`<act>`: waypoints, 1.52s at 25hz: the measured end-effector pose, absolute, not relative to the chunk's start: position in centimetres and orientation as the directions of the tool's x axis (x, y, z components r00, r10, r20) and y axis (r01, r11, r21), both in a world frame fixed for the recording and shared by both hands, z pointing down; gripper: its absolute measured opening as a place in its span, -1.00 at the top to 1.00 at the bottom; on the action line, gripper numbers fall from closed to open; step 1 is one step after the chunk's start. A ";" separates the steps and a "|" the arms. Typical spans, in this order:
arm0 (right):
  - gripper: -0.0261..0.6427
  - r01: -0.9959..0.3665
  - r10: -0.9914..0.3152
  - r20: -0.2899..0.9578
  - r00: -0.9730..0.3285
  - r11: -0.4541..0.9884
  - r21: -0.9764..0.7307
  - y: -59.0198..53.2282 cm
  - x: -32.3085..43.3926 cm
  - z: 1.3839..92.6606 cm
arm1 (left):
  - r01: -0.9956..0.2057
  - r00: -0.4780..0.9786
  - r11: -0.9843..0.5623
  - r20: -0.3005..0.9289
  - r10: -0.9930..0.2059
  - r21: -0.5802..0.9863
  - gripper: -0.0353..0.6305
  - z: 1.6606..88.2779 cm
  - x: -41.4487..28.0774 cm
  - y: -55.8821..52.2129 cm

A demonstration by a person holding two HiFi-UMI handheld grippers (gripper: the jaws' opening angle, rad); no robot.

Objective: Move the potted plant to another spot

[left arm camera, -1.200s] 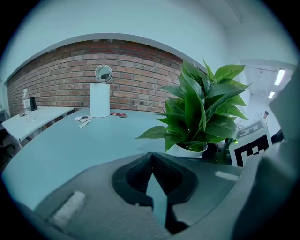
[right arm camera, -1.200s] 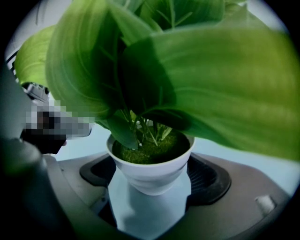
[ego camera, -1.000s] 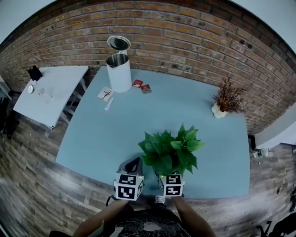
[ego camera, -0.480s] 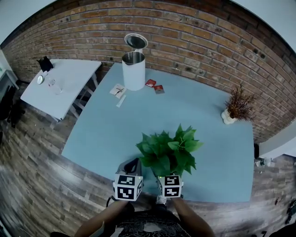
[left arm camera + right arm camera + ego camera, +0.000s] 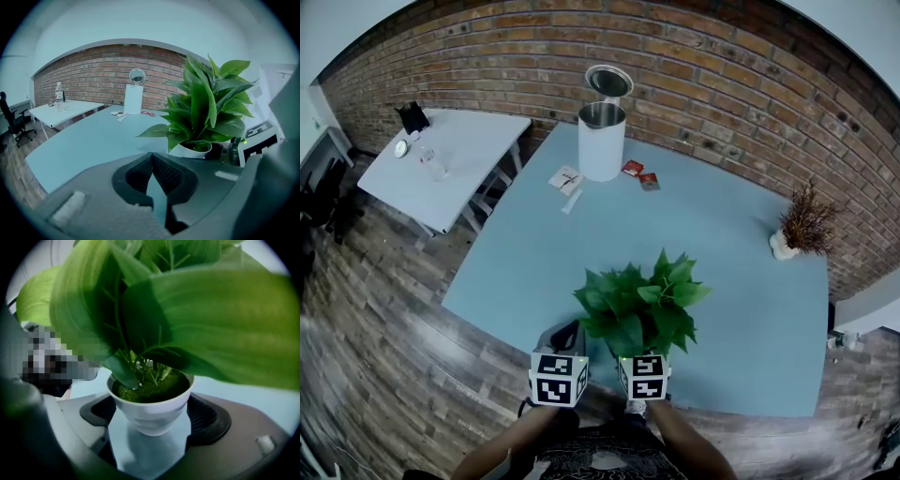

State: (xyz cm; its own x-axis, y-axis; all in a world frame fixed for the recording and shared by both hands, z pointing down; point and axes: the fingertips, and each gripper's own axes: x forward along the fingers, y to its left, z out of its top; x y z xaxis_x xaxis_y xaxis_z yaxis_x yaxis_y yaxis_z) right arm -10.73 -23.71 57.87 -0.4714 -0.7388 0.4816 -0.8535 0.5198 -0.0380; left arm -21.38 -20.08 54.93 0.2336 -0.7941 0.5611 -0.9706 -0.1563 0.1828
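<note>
The right gripper [image 5: 152,420] is clamped on the white pot of the potted plant [image 5: 639,305], which stands upright straight ahead of it by the near edge of the desk [image 5: 534,262] (lifted or resting, I cannot tell). The left gripper [image 5: 151,164], jaws together on nothing, sits just left of the plant.

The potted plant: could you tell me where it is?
In the head view, the potted plant is low centre, over the table's near edge, held in the right gripper.
</note>
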 end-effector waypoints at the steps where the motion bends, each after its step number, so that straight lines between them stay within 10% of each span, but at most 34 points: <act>1: -0.50 -0.851 -0.737 0.480 -0.476 0.523 -0.040 -23.6 -11.0 57.8 | -0.972 0.229 -0.152 0.563 -0.794 0.181 0.89 54.8 -21.7 -20.0; 38: -0.50 -0.882 -0.771 0.467 -0.433 0.469 -0.043 -20.6 -20.0 57.7 | -0.954 0.299 -0.231 0.543 -0.785 0.192 0.89 55.1 -30.3 -17.5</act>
